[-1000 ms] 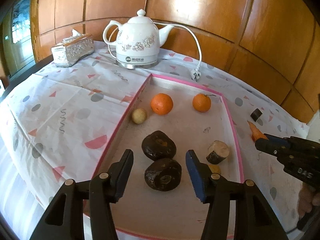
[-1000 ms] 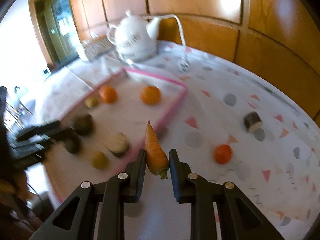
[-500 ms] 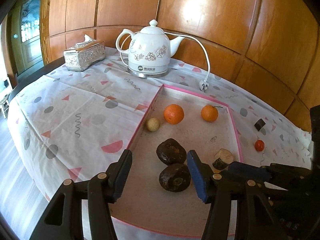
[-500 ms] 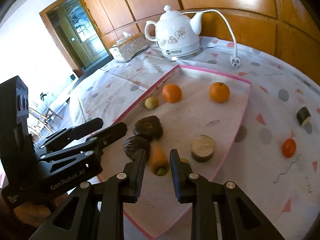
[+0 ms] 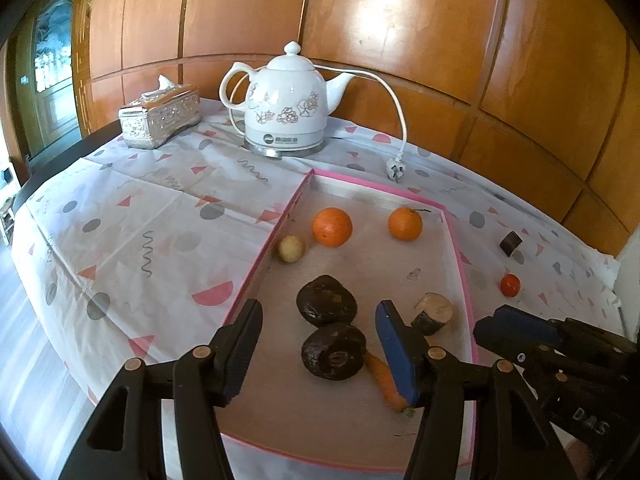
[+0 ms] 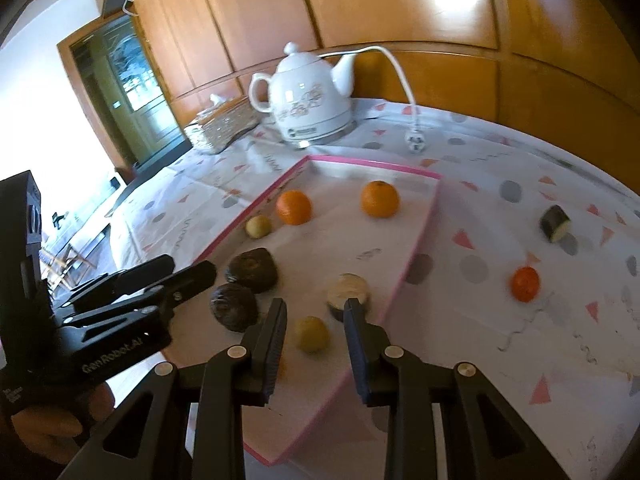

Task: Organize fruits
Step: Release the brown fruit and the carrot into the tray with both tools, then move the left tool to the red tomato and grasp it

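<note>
A pink-rimmed tray (image 5: pixel 466 280) (image 6: pixel 416 248) holds two oranges (image 5: pixel 332 227) (image 6: pixel 379 199), a small pale fruit (image 5: pixel 291 248), two dark brown fruits (image 5: pixel 334 351) (image 6: pixel 251 270), a cut pale piece (image 5: pixel 434 312) (image 6: pixel 347 290), a yellow fruit (image 6: pixel 311 333) and a carrot (image 5: pixel 385 380). My left gripper (image 5: pixel 318 348) is open, its jaws on either side of the nearer dark fruit. My right gripper (image 6: pixel 316 332) is open and empty above the tray's near end; the carrot lies free beneath it. A small red fruit (image 5: pixel 510 285) (image 6: pixel 525 283) and a dark cut piece (image 5: pixel 511 243) (image 6: pixel 555 224) lie on the cloth right of the tray.
A white kettle (image 5: pixel 286 116) (image 6: pixel 310 108) with a cord and plug (image 5: pixel 394 170) stands behind the tray. A silver tissue box (image 5: pixel 160 116) sits at the back left. Wood panelling closes the back. The patterned cloth (image 5: pixel 140 232) drops off at the left edge.
My right gripper carried the carrot over the tray, opened and let it go; it now lies by the nearer dark fruit. My left gripper drew back a little.
</note>
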`<state>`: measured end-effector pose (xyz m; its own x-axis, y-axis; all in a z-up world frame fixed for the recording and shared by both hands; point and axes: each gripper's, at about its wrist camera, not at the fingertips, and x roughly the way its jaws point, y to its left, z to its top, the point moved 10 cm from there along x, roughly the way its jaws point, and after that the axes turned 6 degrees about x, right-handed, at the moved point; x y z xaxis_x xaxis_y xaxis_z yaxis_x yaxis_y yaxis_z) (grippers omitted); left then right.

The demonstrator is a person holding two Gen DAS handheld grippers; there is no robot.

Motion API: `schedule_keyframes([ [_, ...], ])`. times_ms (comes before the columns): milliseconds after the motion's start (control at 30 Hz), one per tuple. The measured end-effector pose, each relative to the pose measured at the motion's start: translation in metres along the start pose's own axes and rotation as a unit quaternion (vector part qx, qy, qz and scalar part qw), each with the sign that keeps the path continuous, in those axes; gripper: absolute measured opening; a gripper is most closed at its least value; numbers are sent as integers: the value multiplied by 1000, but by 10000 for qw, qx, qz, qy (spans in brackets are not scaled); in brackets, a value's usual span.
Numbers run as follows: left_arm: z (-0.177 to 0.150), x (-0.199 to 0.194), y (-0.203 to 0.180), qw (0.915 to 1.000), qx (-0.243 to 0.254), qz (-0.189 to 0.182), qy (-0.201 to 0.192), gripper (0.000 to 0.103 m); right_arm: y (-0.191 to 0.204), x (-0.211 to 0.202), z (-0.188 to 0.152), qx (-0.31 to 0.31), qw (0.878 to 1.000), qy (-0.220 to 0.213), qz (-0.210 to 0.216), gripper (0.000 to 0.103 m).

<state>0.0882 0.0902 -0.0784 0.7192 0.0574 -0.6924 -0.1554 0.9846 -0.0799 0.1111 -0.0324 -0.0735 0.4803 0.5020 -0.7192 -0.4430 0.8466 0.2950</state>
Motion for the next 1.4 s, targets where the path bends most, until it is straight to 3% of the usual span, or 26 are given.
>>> schedule_keyframes([
  [400, 2, -3, -16, 9997, 242, -53, -13, 60, -35, -18, 1, 111, 9962, -422, -754, 30],
  [1400, 0, 2, -69, 9951, 935, -301, 80, 61, -146, -52, -26, 996, 9742, -682, -1909, 31],
])
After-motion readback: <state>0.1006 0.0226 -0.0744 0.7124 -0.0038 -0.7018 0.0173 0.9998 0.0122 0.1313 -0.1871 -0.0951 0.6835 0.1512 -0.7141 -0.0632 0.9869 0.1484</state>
